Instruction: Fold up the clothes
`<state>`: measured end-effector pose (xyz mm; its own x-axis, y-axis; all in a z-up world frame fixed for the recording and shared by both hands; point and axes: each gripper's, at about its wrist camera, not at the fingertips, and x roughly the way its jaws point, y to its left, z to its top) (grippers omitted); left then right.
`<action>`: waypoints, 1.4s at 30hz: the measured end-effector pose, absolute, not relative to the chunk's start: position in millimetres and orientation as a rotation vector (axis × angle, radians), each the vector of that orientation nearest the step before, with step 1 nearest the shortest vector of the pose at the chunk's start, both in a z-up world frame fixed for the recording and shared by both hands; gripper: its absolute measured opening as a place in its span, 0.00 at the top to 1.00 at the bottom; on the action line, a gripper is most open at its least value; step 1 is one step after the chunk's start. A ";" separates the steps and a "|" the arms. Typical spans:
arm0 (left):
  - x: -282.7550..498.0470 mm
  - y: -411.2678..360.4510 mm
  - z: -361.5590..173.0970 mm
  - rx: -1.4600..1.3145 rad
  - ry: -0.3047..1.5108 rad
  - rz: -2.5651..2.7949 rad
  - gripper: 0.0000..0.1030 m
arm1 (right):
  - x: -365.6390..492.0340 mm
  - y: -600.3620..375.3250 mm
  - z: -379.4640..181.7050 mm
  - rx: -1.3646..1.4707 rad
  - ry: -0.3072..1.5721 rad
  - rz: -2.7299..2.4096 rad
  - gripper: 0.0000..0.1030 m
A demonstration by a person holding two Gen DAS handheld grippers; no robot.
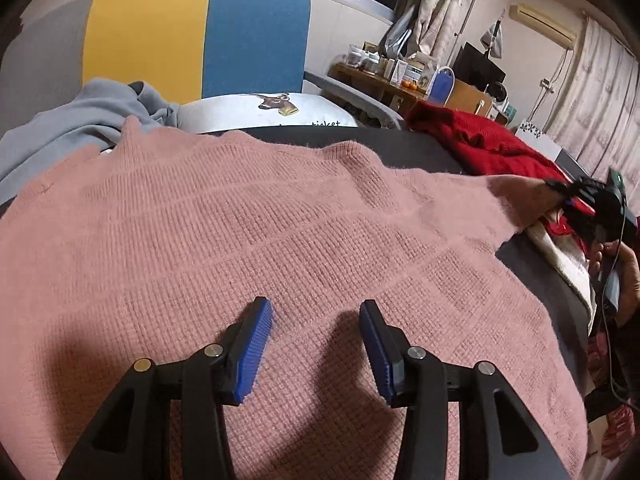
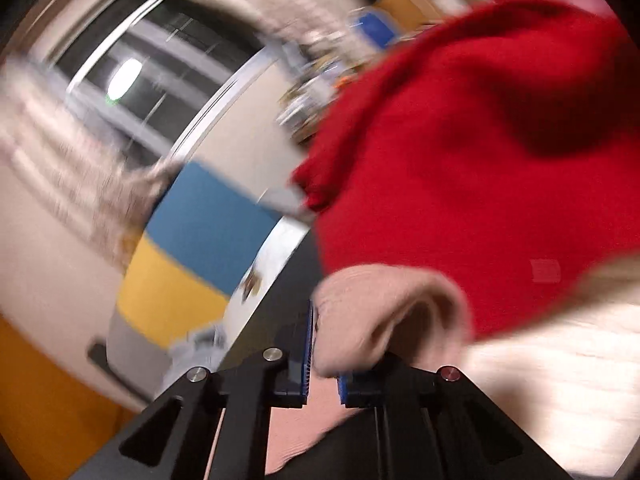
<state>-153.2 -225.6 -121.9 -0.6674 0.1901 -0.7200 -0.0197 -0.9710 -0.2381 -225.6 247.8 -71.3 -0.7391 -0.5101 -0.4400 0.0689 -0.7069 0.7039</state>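
In the left wrist view I had the pink knit sweater (image 1: 248,240) spread wide across a dark surface (image 1: 420,148), filling the middle and lower part of the frame. My left gripper (image 1: 316,344) hung over the lower centre of it with its blue-padded fingers (image 1: 256,352) spread apart and nothing between them; I could not tell whether the tips touched the knit. At the right edge of that frame the right gripper (image 1: 576,200) showed as a dark shape at the far end of the sweater's stretched-out sleeve, with a hand (image 1: 624,280) below it. A red knit garment (image 1: 492,144) lay heaped at the upper right, just behind the sleeve. A grey garment (image 1: 76,120) was bunched at the left edge, touching the sweater's upper hem. Beside it, at upper centre, sat a white cushion (image 1: 272,112) with a deer-head print. Behind them stood a yellow and blue upholstered panel (image 1: 200,36), and a cluttered wooden shelf (image 1: 396,84) sat further right.

The right wrist view was heavily motion-blurred. There my right gripper (image 2: 322,364) was clamped on a rolled fold of the pink sweater (image 2: 384,312), which bulged up between and over the blue pads at lower centre. The red garment (image 2: 480,152) filled the right half of that frame, close behind the held fold. The yellow and blue panel (image 2: 192,248) appeared tilted at the left, under a dark window (image 2: 160,68).
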 end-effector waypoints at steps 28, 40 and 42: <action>-182.9 -119.6 -79.4 -1.037 0.141 2.538 0.49 | -77.1 77.9 -129.0 1.073 -0.461 -2.116 0.06; -254.4 -42.4 -93.7 -1.030 0.443 2.386 0.43 | -78.9 81.5 -132.4 0.927 -0.577 -2.033 0.00; -260.5 -33.1 -101.1 -1.047 0.485 2.369 0.43 | -79.3 77.9 -132.7 0.934 -0.561 -2.039 0.00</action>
